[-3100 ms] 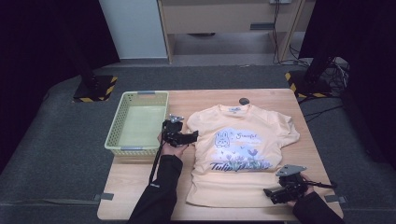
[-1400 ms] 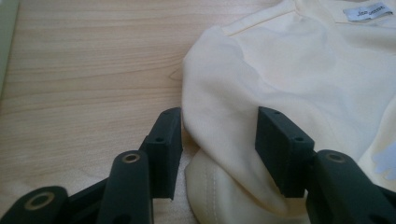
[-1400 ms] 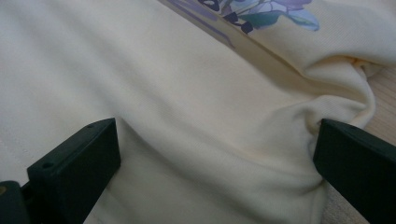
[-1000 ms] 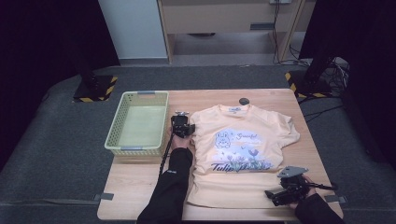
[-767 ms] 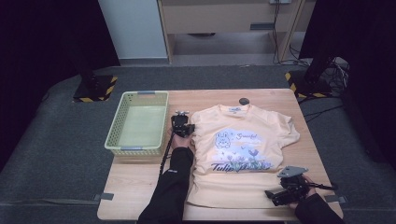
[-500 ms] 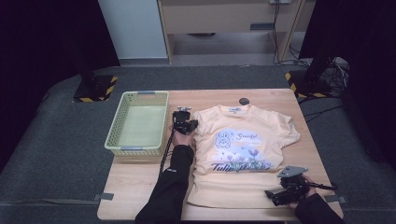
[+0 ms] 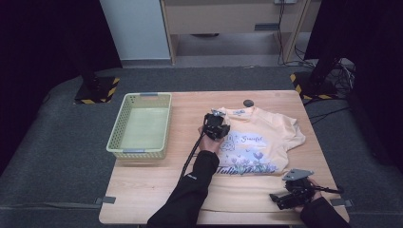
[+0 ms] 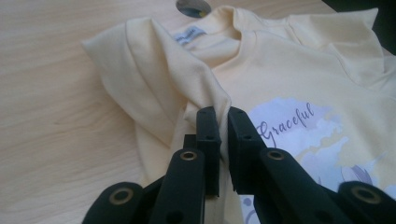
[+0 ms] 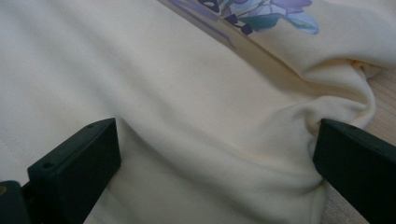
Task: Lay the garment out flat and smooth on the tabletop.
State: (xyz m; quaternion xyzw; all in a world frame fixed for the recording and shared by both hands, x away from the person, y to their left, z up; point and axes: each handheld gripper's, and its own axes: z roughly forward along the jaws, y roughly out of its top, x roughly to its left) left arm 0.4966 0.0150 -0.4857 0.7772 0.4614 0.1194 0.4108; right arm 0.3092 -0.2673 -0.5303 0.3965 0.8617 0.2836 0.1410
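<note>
- My L gripper (image 7: 217,127) is clamped on the left sleeve of the pale yellow T-shirt (image 7: 266,142); in the left gripper view the two black jaws pinch a raised ridge of that fabric between them, pads pressing cloth.
- Jaws closed down on that fold in the last sec; cloth between them.
- Sleeve (image 8: 154,88) is pulled in over the shirt body, lifted off the wood, folded toward the "Graceful" print (image 8: 285,122).
- Shirt lies front-up on the wooden table (image 7: 152,190), right of centre, collar toward the far edge, hem toward me.
- Neck label (image 8: 189,35) shows just inside the collar; a small dark round disc (image 7: 248,102) sits on the table just beyond the collar.
- My R gripper (image 7: 285,197) is at the near right corner, at the shirt's hem area, hand low on the table.
- In the right gripper view its jaws stand wide apart w/ a broad stretch of shirt cloth lying between them; the right-hand jaw is against a bunched bit of fabric by the bare wood. Not pinching anything that I can see.
- Flower print (image 9: 261,11) shows at the top of that view.
- Yellow-green plastic basket (image 7: 119,137) sits at the table's left side, apart from the shirt.
</note>
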